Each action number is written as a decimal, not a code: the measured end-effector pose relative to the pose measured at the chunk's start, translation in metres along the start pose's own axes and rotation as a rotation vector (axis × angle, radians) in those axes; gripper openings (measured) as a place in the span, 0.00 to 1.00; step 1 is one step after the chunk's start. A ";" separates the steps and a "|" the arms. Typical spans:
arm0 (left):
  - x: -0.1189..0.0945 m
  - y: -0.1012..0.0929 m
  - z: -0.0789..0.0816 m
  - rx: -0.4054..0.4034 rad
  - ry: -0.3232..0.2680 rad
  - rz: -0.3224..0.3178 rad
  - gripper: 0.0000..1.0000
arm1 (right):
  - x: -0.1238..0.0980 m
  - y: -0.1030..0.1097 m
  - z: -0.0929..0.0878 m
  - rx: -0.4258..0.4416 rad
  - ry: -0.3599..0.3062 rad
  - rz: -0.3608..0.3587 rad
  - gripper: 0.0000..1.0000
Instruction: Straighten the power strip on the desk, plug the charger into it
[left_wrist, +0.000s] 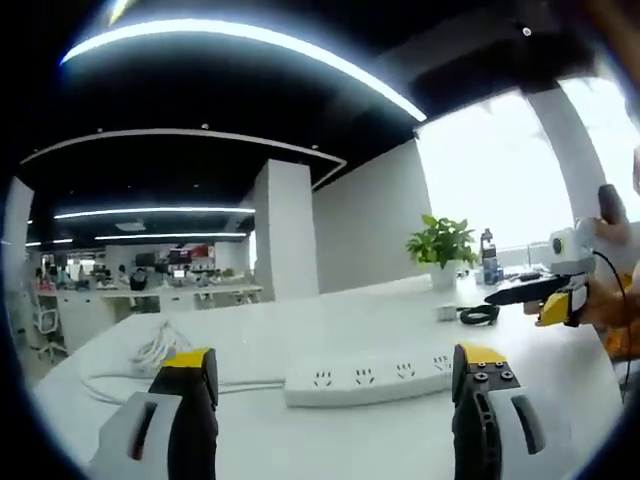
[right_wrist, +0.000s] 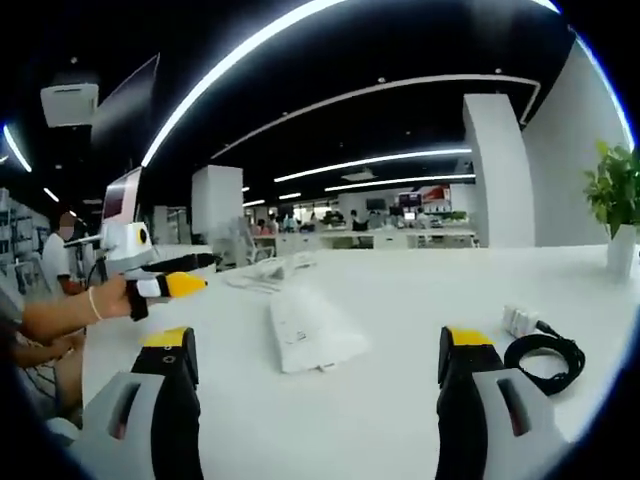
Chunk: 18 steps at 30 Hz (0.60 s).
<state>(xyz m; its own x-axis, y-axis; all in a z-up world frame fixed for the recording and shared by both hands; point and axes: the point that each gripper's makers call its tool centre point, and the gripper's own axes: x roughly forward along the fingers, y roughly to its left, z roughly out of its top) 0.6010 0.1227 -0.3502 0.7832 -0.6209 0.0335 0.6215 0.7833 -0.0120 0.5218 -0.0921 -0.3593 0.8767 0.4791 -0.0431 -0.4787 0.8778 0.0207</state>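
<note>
On desk (left_wrist: 300, 330), power strip (left_wrist: 368, 377) lies crosswise to left gripper (left_wrist: 334, 392); both grippers' fingers apart.

- An open-plan office: long white desks (left_wrist: 150, 293) run in rows in the background, with monitors (right_wrist: 375, 203) on them and people seated at them.
- Curved strip lights (left_wrist: 240, 35) cross a dark ceiling, and square white pillars (left_wrist: 290, 228) stand between the work areas.
- A large bright window (left_wrist: 490, 170) backs a potted plant (left_wrist: 442, 245) on the near white desk (right_wrist: 400, 300).
</note>
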 end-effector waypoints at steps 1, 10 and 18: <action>0.002 0.002 -0.002 -0.009 0.003 0.003 0.99 | 0.001 0.000 0.000 -0.003 0.002 0.001 1.00; 0.014 0.020 -0.010 -0.025 0.038 0.028 0.99 | 0.012 -0.002 0.003 -0.022 0.012 -0.013 1.00; 0.024 0.032 -0.016 -0.016 0.060 0.023 0.99 | 0.020 0.002 0.001 -0.030 0.026 -0.004 1.00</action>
<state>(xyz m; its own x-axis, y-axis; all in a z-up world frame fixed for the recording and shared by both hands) 0.6397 0.1320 -0.3656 0.7967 -0.6037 -0.0272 0.6031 0.7972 -0.0279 0.5386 -0.0804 -0.3591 0.8775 0.4747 -0.0689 -0.4764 0.8792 -0.0096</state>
